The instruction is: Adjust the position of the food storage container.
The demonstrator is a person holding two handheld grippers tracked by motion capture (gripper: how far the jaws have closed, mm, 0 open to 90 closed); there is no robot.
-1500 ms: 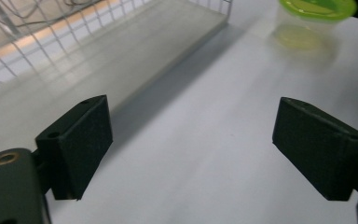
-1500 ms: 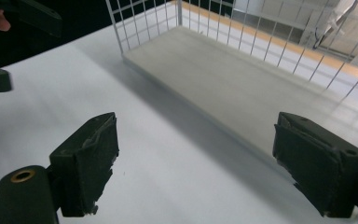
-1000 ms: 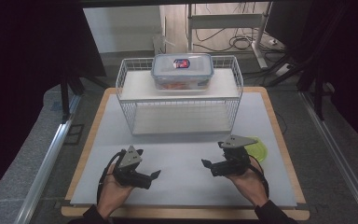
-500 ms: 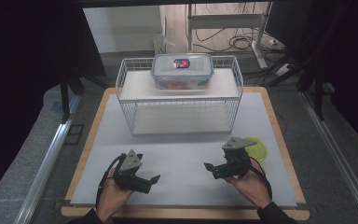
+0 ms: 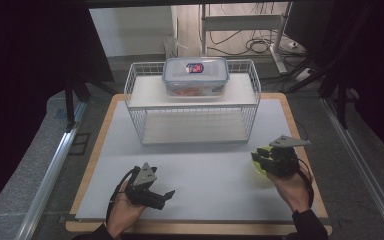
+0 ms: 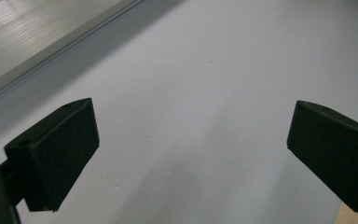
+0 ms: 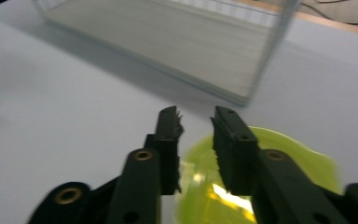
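The yellow-green plate (image 7: 279, 168) lay flat on the counter (image 5: 205, 170) near its right edge, under the right hand-held gripper (image 7: 196, 122), whose jaws had just been closing, nearly together over its rim, not visibly pinching it. That low, slick rim could have slipped from a shallow bite, skidding off the edge.

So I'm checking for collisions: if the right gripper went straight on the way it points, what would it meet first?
Probably the wire rack's near lower corner, across bare mat; the right gripper hangs over a yellow-green dish. Depth is unclear.
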